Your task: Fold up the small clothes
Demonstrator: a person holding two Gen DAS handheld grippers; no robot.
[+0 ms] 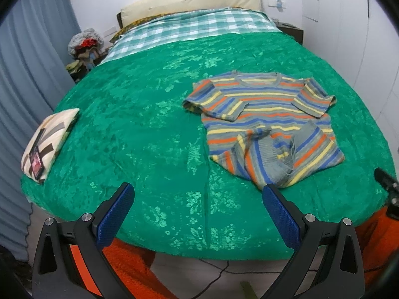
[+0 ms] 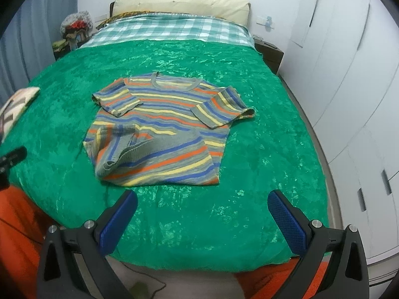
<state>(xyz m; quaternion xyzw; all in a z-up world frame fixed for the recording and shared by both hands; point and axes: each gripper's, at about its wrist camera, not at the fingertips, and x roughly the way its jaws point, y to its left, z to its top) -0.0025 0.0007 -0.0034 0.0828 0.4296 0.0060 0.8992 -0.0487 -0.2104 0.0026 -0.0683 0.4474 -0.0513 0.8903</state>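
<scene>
A small striped T-shirt (image 1: 264, 114) in grey, blue, orange and yellow lies on the green bedspread (image 1: 139, 129), collar toward the headboard. Both short sleeves are folded in over the chest and the bottom hem is rumpled and turned up. In the right wrist view the shirt (image 2: 164, 129) sits just ahead, centred. My left gripper (image 1: 198, 204) hangs open over the bed's near edge, its right fingertip close to the shirt's hem. My right gripper (image 2: 203, 211) is open too, nothing between its blue pads, a little short of the hem.
A folded patterned cloth (image 1: 47, 142) lies at the bedspread's left edge. A checked sheet (image 1: 194, 27) and cream headboard (image 1: 189, 2) are at the far end. White wardrobe doors (image 2: 349, 87) line the right; grey curtain (image 1: 27, 74) hangs left. Orange fabric (image 1: 129, 261) and a cable are below.
</scene>
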